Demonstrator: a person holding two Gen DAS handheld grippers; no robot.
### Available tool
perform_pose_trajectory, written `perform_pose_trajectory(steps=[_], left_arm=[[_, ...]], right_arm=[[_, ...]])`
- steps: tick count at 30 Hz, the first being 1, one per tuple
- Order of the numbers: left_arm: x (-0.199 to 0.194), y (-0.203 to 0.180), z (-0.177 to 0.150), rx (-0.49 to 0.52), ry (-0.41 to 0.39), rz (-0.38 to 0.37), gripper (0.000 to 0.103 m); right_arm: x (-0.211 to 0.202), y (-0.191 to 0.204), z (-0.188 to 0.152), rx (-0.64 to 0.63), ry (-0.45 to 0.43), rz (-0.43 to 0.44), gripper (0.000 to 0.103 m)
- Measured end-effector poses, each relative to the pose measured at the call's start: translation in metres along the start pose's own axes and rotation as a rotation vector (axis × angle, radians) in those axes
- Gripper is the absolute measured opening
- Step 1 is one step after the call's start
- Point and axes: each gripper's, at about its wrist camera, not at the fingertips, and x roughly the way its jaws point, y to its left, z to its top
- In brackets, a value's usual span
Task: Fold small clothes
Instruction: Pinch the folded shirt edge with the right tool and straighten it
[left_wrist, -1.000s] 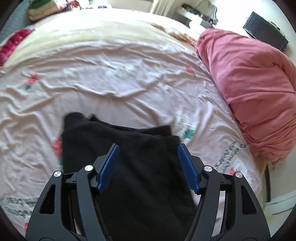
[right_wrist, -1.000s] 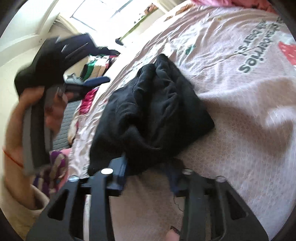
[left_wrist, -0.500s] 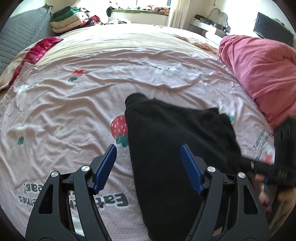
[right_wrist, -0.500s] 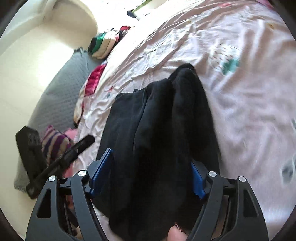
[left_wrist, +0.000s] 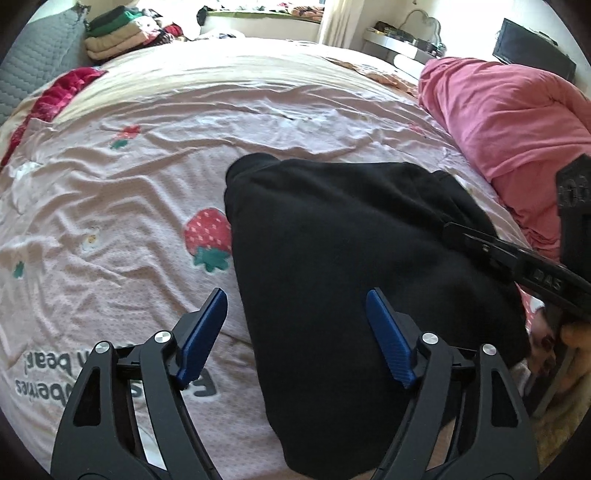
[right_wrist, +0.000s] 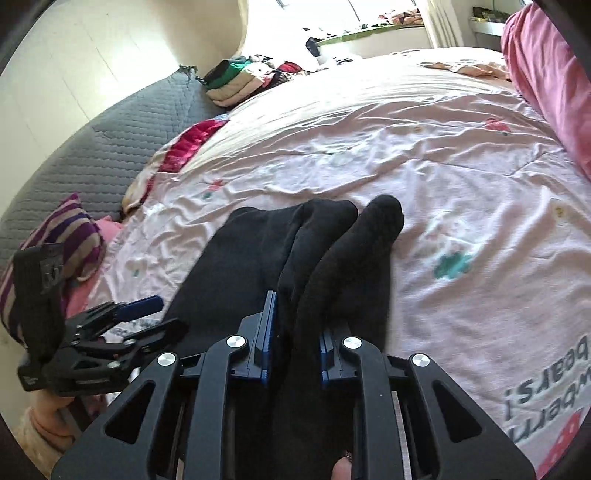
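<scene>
Garment (left_wrist: 332, 258), black, lies on bed (left_wrist: 129, 177); right tool (right_wrist: 293, 350) clenched on its bunched edge, left tool (left_wrist: 295, 321) released above it. You should lift slowly, keeping layers aligned

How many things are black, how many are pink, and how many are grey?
Black: 3 – the black garment, the left gripper and the right gripper.
Pink: 2 – the pink bedsheet and the pink duvet.
Grey: 1 – the grey quilted headboard.
Total: 6
</scene>
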Motion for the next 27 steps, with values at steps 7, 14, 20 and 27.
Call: perform_pose_trajectory(steps=[7,14,20,27], left_arm=[[0.006,-0.006,-0.01,0.012,0.012,0.014,0.07],[-0.001,-0.006,-0.016,0.013,0.007,0.017,0.07],[-0.009,-0.007,-0.021,0.019,0.002,0.02,0.07],[-0.018,-0.006,-0.029,0.016,0.0,0.017,0.07]], right_arm=[[0.022,-0.008,-0.013,0.034,0.056,-0.055,0.024],[0.006,-0.012,-0.027,0.087,0.054,-0.045,0.039],[-0.016,-0.005,-0.041,0.093,0.043,-0.079,0.056],[-0.036,0.001,-0.062,0.102,0.016,-0.107,0.067]])
